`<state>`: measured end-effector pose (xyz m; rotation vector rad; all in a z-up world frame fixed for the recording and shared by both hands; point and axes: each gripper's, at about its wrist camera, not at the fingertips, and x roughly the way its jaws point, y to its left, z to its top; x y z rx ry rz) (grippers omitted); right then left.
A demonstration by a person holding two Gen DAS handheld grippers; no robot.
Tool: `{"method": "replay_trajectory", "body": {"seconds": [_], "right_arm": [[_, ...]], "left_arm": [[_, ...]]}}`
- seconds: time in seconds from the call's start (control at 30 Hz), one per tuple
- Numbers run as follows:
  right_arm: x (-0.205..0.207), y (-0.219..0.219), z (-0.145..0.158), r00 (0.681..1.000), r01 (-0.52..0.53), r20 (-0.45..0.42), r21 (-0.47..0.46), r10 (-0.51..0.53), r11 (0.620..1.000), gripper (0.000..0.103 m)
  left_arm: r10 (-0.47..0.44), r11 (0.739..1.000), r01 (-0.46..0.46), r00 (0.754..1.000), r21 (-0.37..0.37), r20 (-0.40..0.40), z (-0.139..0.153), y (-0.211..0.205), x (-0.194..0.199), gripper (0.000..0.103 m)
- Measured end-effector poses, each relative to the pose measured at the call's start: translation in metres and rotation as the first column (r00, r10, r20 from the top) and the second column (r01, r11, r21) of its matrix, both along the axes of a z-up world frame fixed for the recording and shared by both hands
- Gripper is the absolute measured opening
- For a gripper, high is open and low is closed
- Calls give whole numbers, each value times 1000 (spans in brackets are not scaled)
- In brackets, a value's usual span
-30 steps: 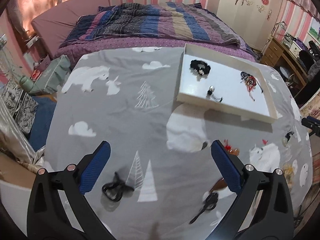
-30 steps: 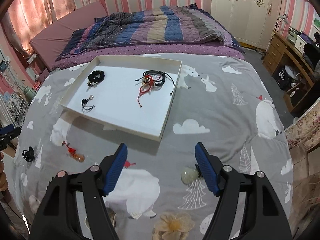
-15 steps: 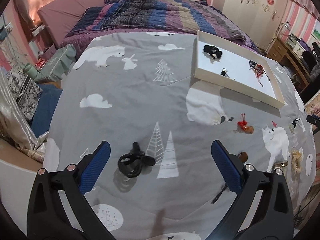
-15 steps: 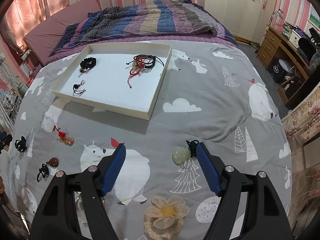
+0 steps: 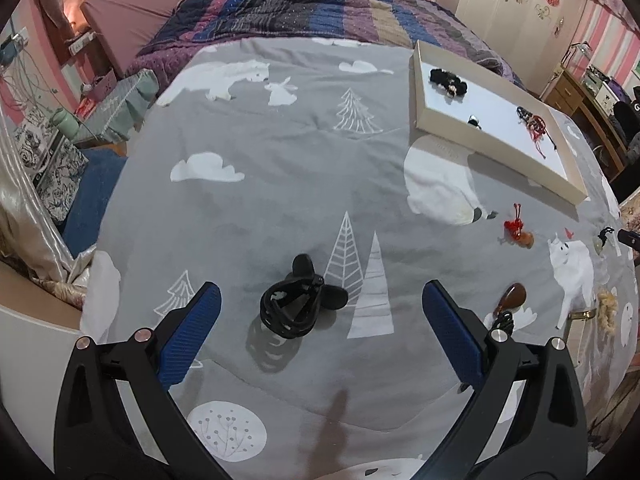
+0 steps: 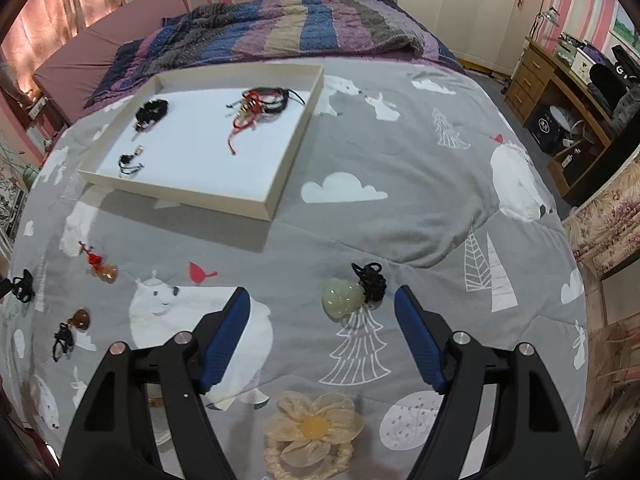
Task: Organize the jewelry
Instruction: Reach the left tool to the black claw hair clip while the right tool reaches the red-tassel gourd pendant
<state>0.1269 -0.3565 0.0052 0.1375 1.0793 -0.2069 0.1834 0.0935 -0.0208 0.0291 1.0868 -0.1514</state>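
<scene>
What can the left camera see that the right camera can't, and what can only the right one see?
Only the left wrist view shows the left gripper, open around a black hair tie up close.

Only the right wrist view shows the right gripper, open near a pale green jade pendant, and a cream fabric flower in full.

Both show the white tray holding bracelets, and the red-knotted amber charm.
</scene>
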Motion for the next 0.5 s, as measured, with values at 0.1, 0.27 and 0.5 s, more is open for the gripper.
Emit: {"method": "replay_trajectory", "body": {"seconds": [0.1,0.27,0.5], "right_arm": [[2,-4,-6,1000,15,-12,-7,-15,1000,75],[4,-8,-9,999,28,-15,-8,-28,1000,75],[4,-7,-10,999,30,-20,-13,-30,999,75]], "left_arm": [[1,1000,-1,1000,-5,-4,-4,3,1,100],[-8,1000,8,1000,-20,-1,-4,8,1,99],[-17,1000,17,1000,-18,-7,-6,9,-1,98]]}}
